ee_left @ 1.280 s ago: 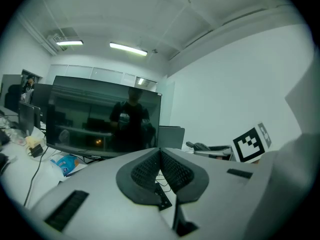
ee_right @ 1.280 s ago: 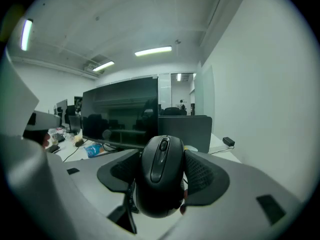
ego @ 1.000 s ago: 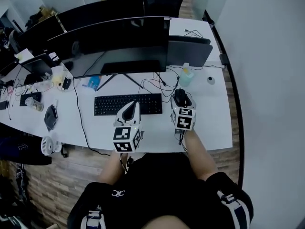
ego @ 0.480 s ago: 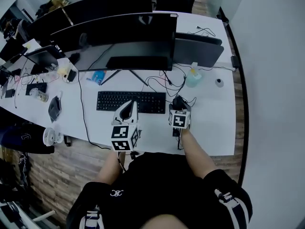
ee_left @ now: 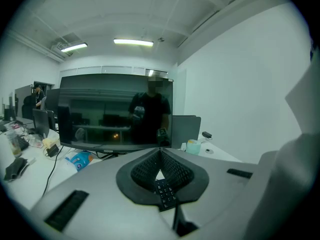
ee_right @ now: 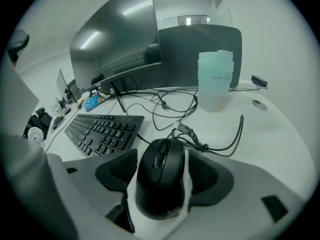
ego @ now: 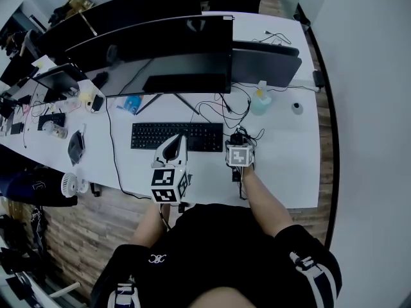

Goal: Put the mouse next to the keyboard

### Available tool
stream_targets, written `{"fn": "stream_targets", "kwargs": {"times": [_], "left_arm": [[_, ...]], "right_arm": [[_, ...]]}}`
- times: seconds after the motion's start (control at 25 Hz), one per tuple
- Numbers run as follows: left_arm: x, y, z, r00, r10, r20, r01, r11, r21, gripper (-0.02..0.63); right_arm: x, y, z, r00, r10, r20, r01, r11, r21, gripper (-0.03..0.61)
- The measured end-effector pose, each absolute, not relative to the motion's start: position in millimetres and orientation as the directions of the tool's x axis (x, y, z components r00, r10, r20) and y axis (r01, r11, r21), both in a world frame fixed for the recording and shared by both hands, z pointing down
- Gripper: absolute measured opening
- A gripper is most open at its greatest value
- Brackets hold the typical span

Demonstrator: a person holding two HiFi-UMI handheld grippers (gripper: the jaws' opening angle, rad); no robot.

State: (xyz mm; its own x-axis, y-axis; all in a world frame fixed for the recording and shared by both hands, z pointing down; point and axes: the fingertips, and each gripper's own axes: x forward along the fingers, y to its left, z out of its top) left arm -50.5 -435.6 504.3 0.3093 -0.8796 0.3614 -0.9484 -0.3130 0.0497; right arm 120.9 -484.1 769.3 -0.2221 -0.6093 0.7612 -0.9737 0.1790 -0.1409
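Releasing the mouse beside the keyboard, the right gripper has its jaws opening around it; the left gripper is pinched together. Next: withdraw without nudging.

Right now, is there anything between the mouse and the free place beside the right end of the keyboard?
Nothing visible. The mouse lies between the opening jaws of the right gripper, with bare table between it and the keyboard. The tangled cables lie beyond the mouse, not in that gap.
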Motion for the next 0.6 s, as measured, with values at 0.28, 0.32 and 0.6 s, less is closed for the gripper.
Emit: {"fn": "stream_targets", "kwargs": {"times": [0.28,0.32,0.6], "left_arm": [[-38.7,-435.7,496.8,0.344,-0.879,0.33,-0.937,-0.346,0.056,0.012],[-36.6,-436.5,495.2,0.35,-0.879,0.322,-0.934,-0.351,0.057,0.012],[-23.6,-441.3,480.2,0.385,-0.884,0.263,-0.922,-0.382,0.065,0.012]], "right_arm": [[128.3,-489.1,682.3,-0.267,-0.8,0.537,-0.964,0.217,-0.156,0.321],[127.8,-488.8,658.8,-0.285,-0.831,0.478,-0.959,0.24,-0.154,0.208],[140.9,-475.2,498.0,-0.254,-0.958,0.13,-0.963,0.238,-0.126,0.015]]}}
